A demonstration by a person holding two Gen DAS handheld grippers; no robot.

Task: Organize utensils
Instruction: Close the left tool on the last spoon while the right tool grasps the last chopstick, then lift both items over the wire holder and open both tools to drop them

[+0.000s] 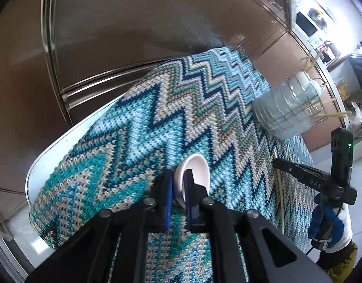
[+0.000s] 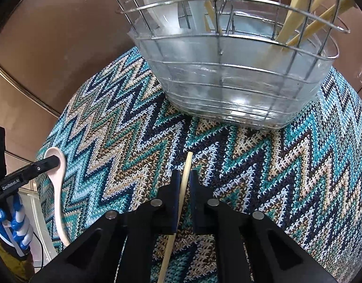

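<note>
Left gripper (image 1: 178, 188) fingers pinch the bowl of a white ceramic spoon (image 1: 192, 176) over the zigzag knit cloth (image 1: 133, 129) on the desk. Right gripper (image 2: 185, 188) fingers straddle a pale chopstick (image 2: 184, 181) lying on the cloth, slight gaps either side, near the wire utensil basket (image 2: 228, 75) holding more chopsticks

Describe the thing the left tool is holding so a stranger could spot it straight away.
Start at the zigzag knitted cloth in teal, navy and beige, with the wire utensil basket at its far end. To the left, the left tool grips a white ceramic spoon by its bowl. Its deep rounded bowl and curved white handle set it apart from the thin, straight, pale chopstick between the right tool's fingers.
</note>
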